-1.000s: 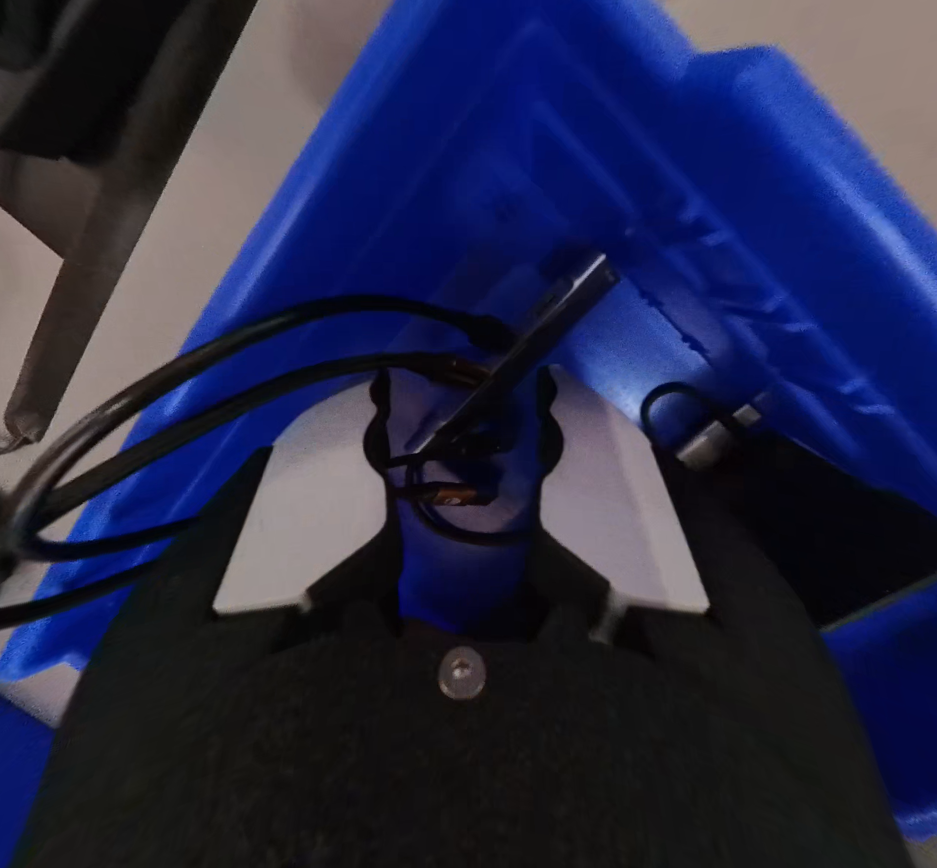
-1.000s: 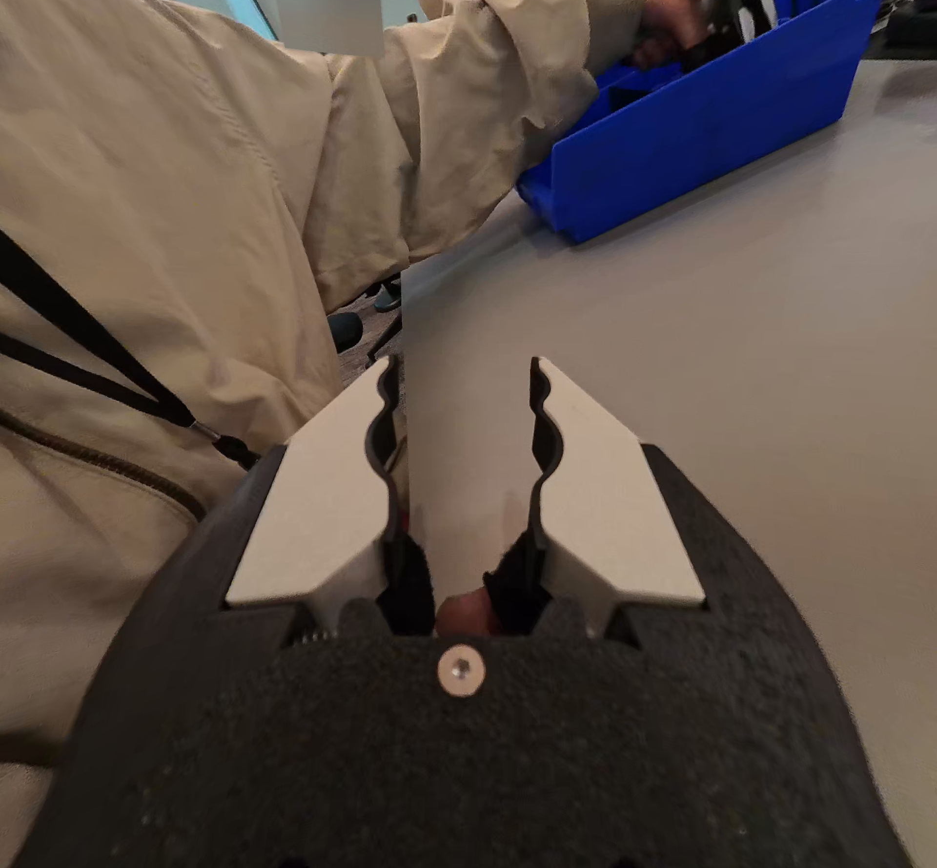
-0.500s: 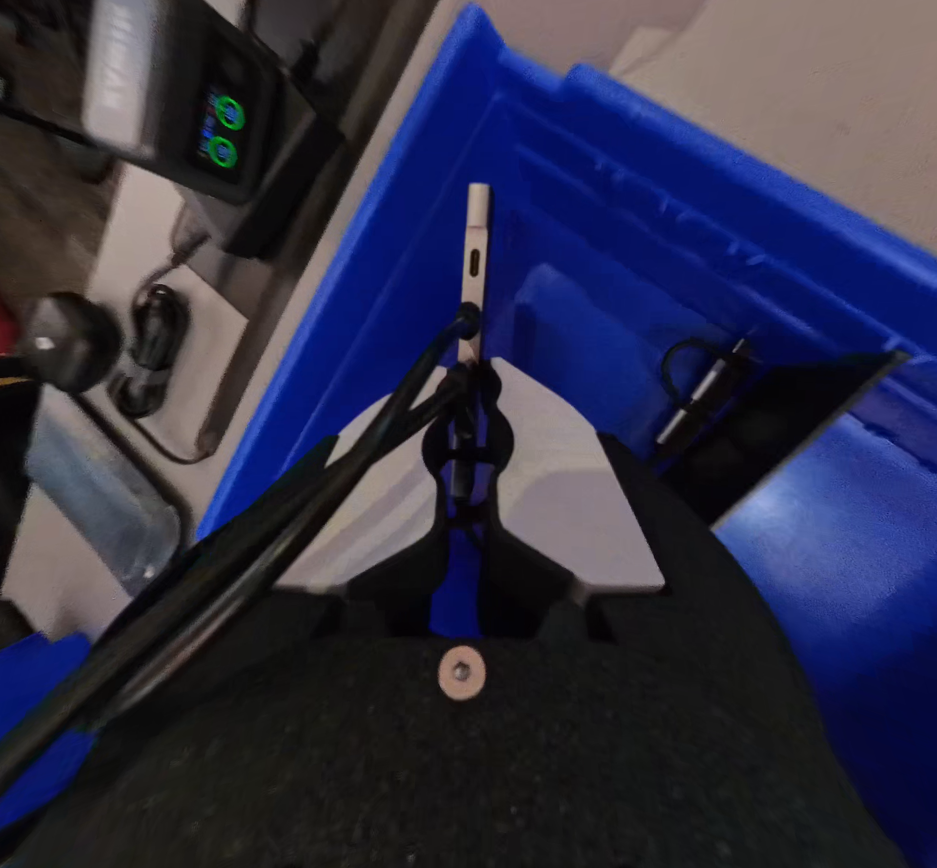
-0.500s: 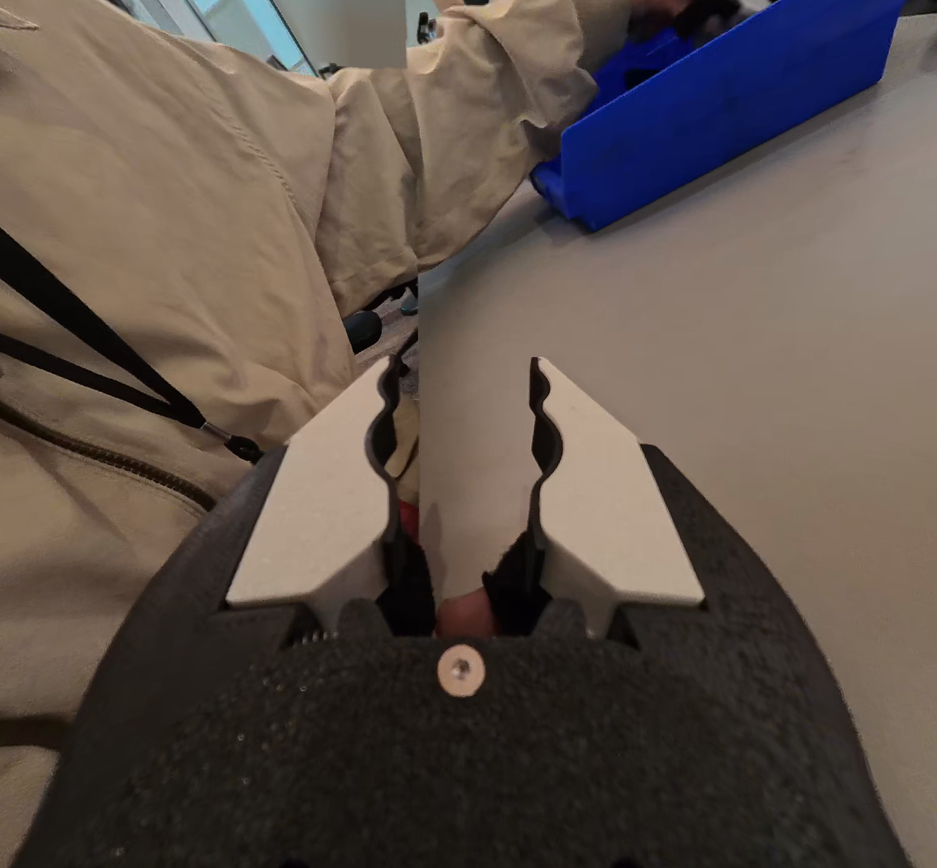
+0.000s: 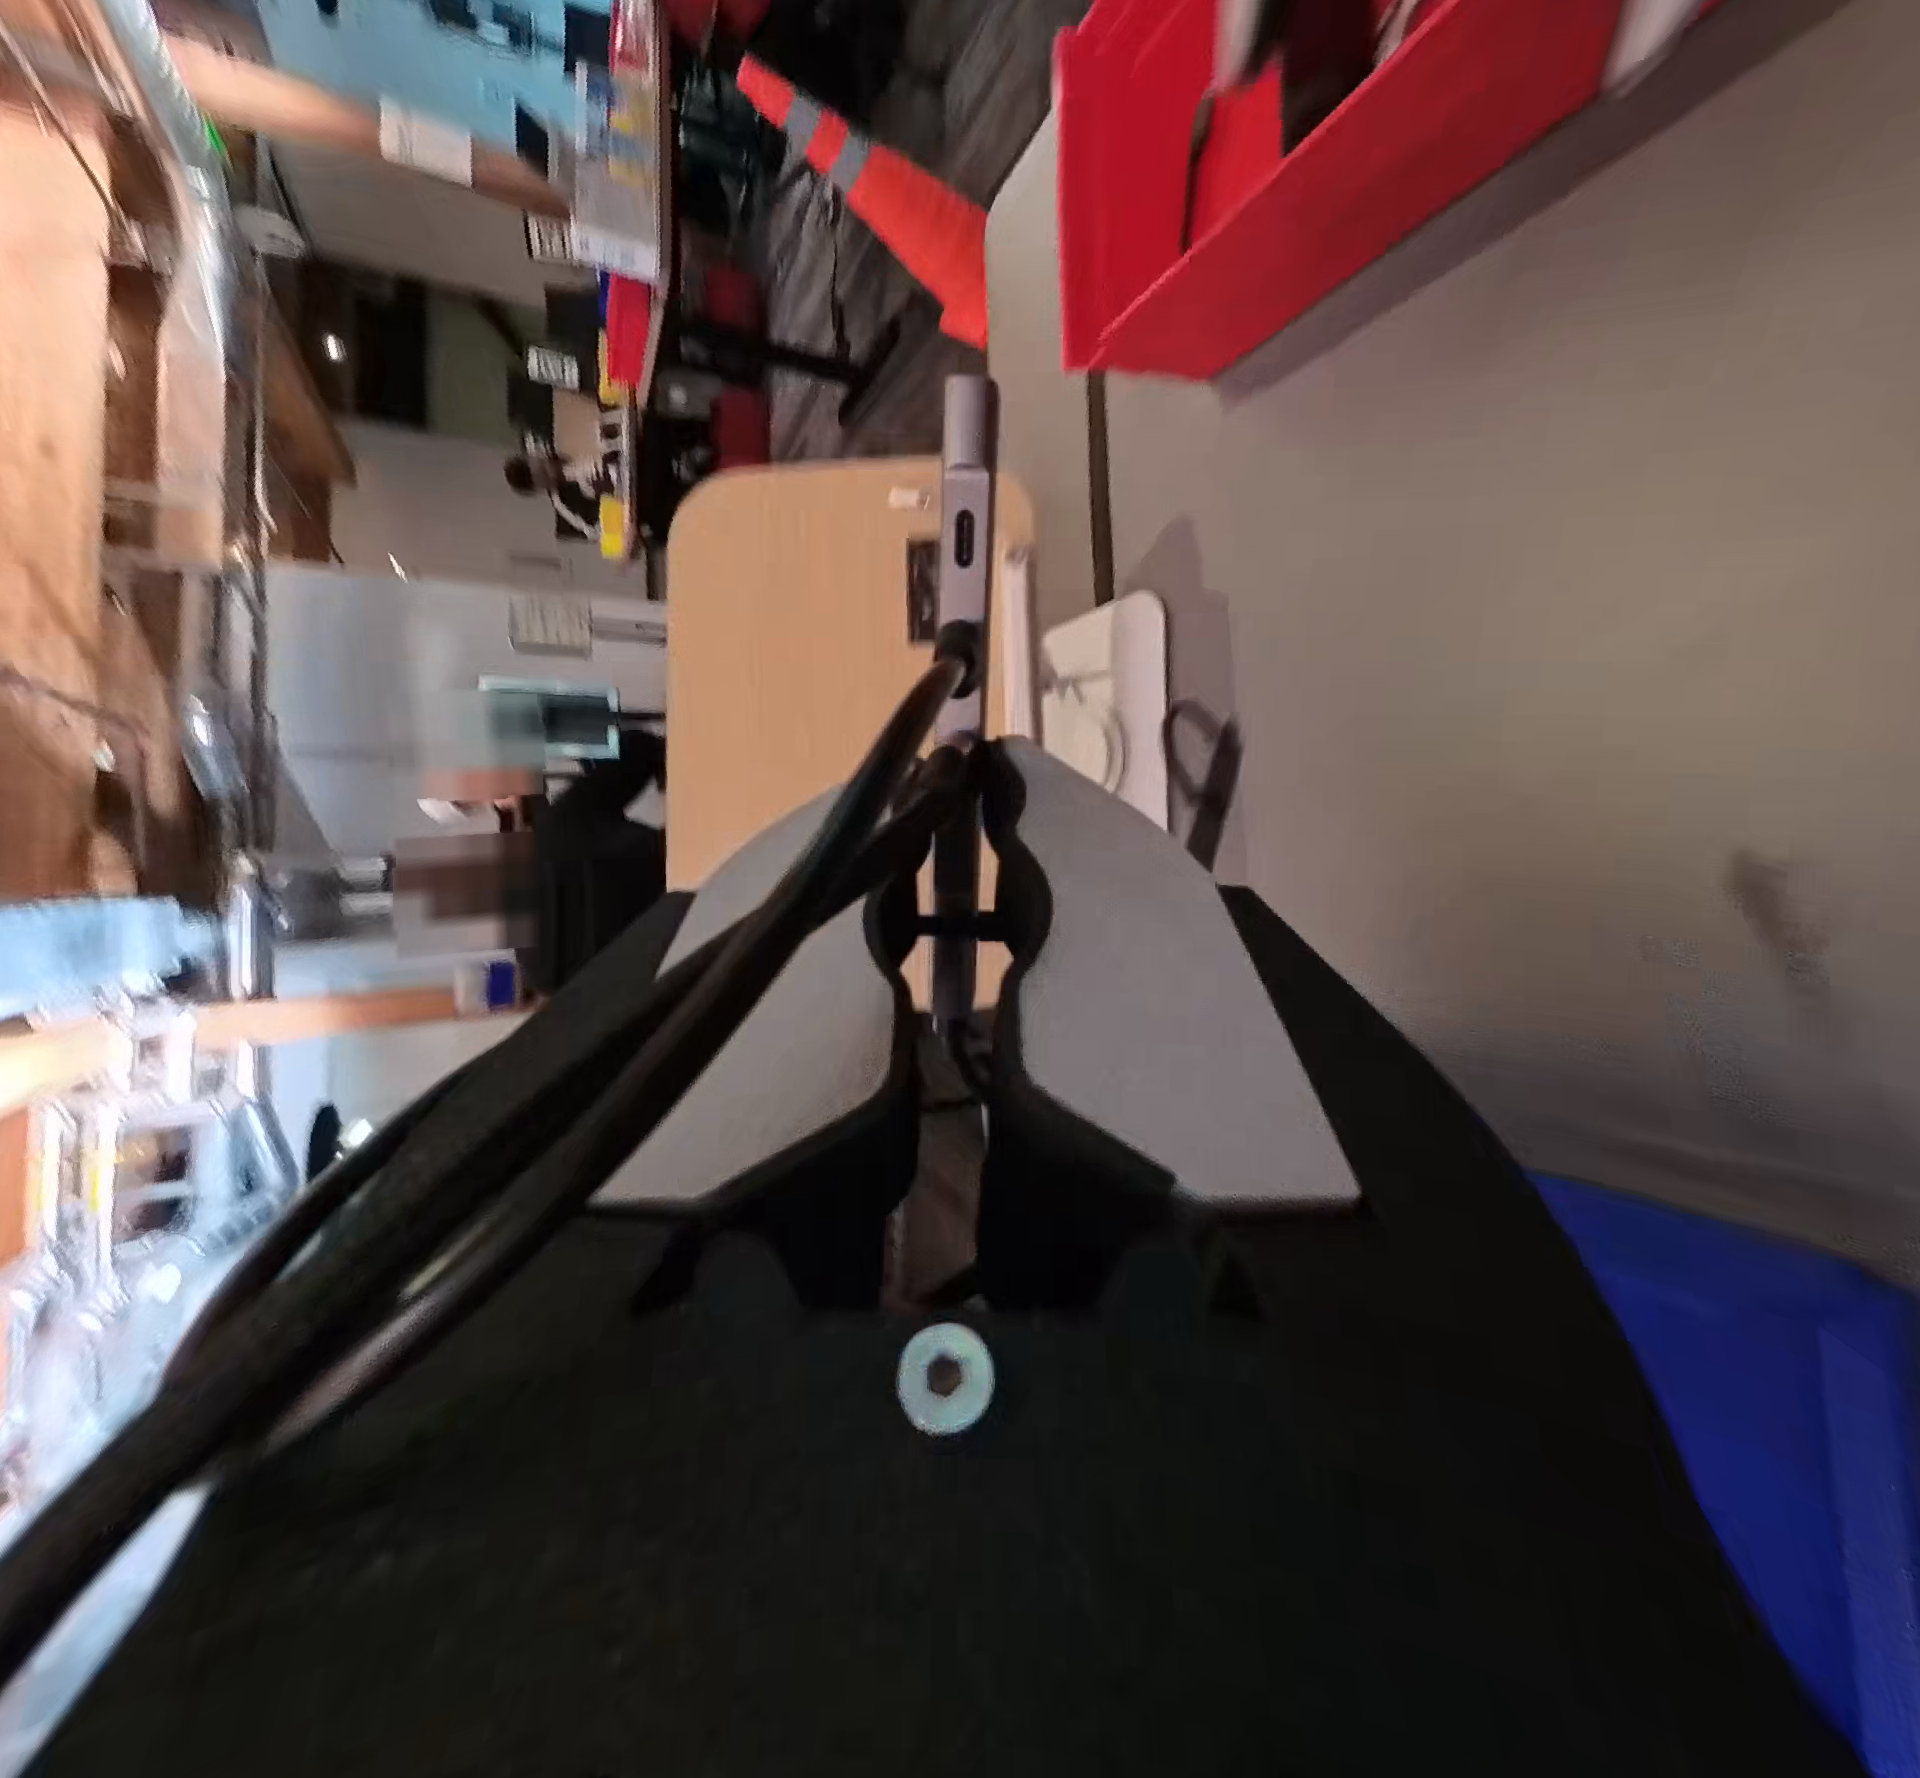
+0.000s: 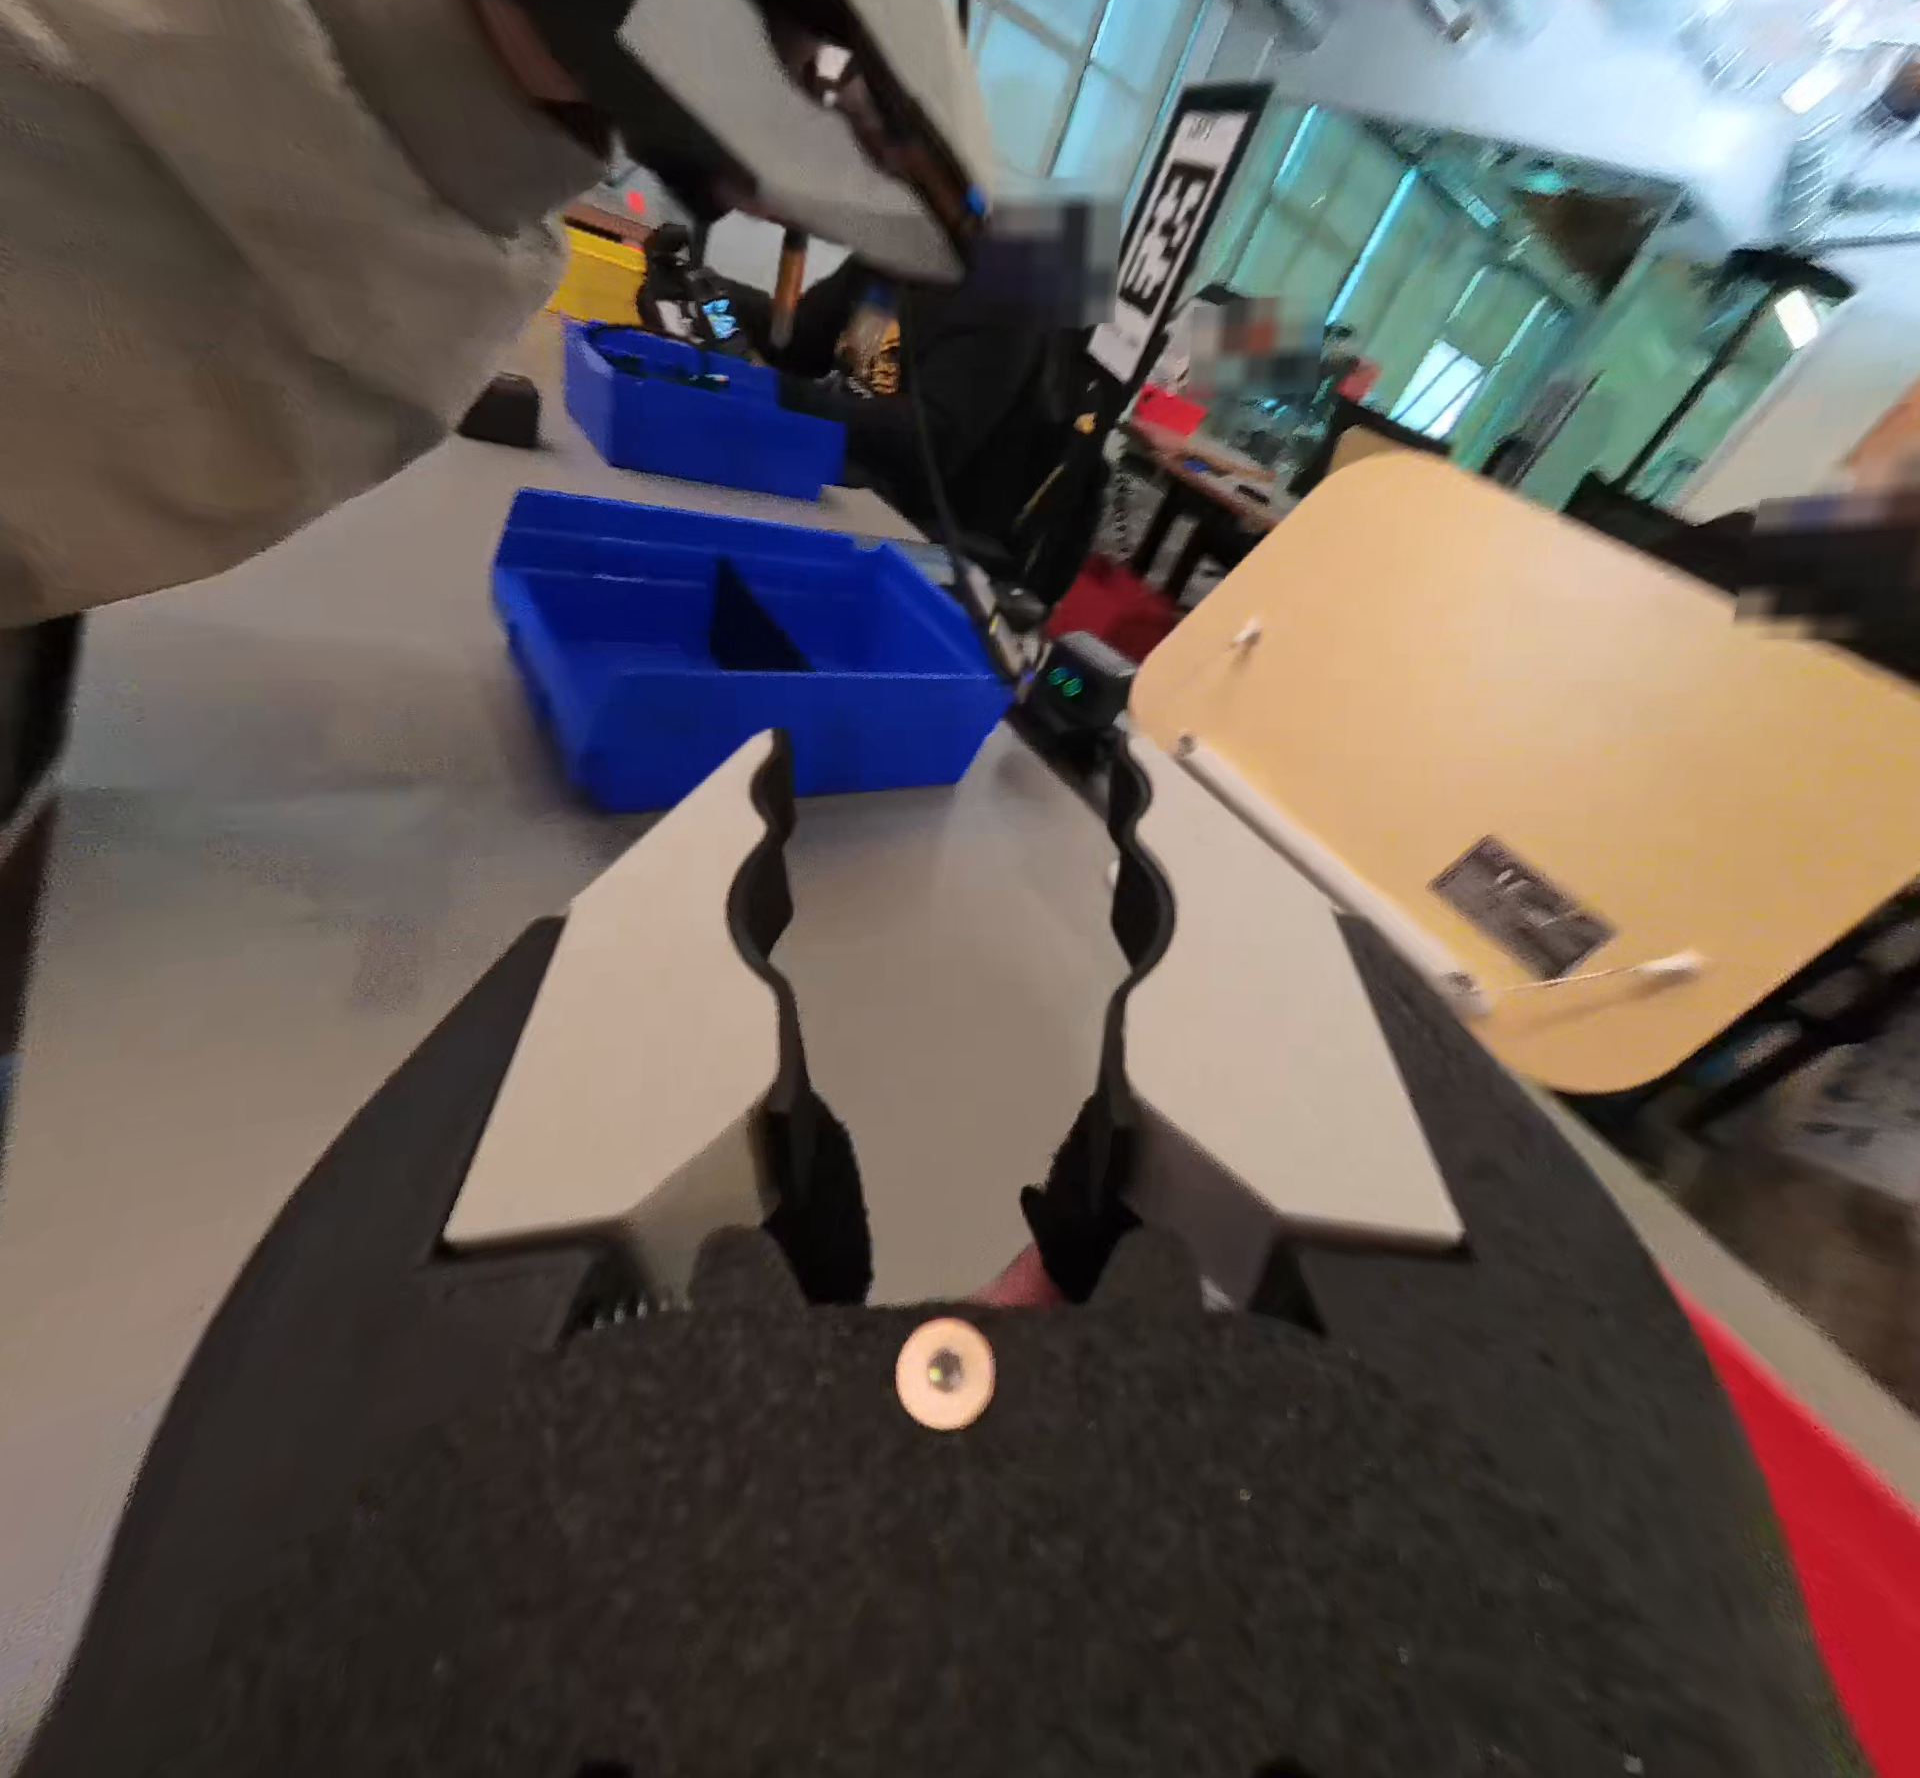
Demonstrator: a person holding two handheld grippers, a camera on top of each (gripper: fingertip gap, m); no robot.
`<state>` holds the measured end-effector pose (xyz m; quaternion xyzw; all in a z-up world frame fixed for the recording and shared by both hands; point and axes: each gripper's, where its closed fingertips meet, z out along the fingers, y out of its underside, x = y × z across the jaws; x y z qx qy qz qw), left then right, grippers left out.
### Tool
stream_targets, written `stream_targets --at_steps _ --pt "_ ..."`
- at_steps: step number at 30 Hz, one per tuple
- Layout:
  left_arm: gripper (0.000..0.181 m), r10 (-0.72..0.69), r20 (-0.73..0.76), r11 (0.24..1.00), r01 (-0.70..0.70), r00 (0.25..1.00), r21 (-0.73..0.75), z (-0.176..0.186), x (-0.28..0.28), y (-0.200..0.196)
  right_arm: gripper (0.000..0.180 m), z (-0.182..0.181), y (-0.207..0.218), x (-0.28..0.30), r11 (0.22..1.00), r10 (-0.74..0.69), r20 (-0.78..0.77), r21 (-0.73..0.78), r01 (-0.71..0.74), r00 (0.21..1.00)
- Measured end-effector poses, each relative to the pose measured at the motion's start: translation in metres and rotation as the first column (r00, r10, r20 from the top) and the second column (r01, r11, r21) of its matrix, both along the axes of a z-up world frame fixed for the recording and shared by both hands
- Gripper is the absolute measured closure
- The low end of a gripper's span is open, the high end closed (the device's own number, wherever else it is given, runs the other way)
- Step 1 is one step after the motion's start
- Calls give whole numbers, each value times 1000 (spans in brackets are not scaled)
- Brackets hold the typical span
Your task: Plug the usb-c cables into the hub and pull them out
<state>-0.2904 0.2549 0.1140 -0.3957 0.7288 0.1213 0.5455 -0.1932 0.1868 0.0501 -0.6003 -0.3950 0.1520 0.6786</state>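
The left tongs [image 5: 971, 772], rolled sideways and raised off the desk [image 6: 312, 793], clamp a slim grey hub [image 5: 966, 565] with black cables [image 5: 582, 1084] plugged in. The right tongs [image 6: 945, 793] hover low over the desk, parted and empty, pointing toward the blue bin [image 6: 790, 731].

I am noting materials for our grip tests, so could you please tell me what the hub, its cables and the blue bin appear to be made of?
The hub looks like metal, probably brushed aluminium: grey, satin, crisp edges. The cables look rubber- or plastic-jacketed: black, smooth, slightly glossy, bending freely. The blue bin looks like moulded plastic: uniform colour, ribbed walls, faint sheen. Motion blur leaves finer finish uncertain.
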Motion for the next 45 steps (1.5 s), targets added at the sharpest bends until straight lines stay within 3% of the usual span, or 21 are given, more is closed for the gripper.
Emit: stream_targets --at_steps 5,8,13,17,20,22,24,26,28,30,35,41,45 --pt "172 -166 -28 986 167 986 29 -43 52 -61 133 6 -5 -4 979 -83 158 198 50 984" --pt "172 -216 -48 976 216 975 -8 -78 70 -79 140 -17 -12 -7 960 -93 313 279 2 945" --pt "172 -273 -75 960 276 959 39 -110 89 -93 164 -44 -20 -12 945 -69 378 322 -61 923" --pt "171 -229 30 972 230 973 -41 -116 95 -89 172 -52 -13 -9 930 -77 356 362 -61 931" --pt "162 -37 210 959 94 977 -268 -129 91 -75 172 -67 6 -3 931 -150 357 366 9 922" --pt "153 146 340 853 56 929 -519 -147 85 -73 172 -84 26 9 928 -239 376 361 95 895" --pt "152 364 377 675 37 852 -737 -175 75 -77 172 -102 42 24 911 -339 396 363 194 853" --pt "150 509 382 493 102 771 -864 -194 70 -92 172 -120 48 28 907 -378 427 348 237 822" --pt "150 615 402 411 159 678 -898 -203 68 -102 172 -130 44 21 901 -393 432 357 247 811" --pt "152 642 436 417 190 631 -889 -207 69 -108 172 -135 37 9 895 -397 456 383 226 797" --pt "155 626 566 526 245 537 -815 -198 65 -100 171 -149 28 -14 896 -373 516 417 154 771" --pt "155 646 588 563 217 486 -797 -199 60 -92 171 -151 23 -29 891 -376 524 430 144 764" --pt "165 646 615 608 181 452 -773 -196 57 -90 171 -152 17 -37 890 -378 528 433 142 760"
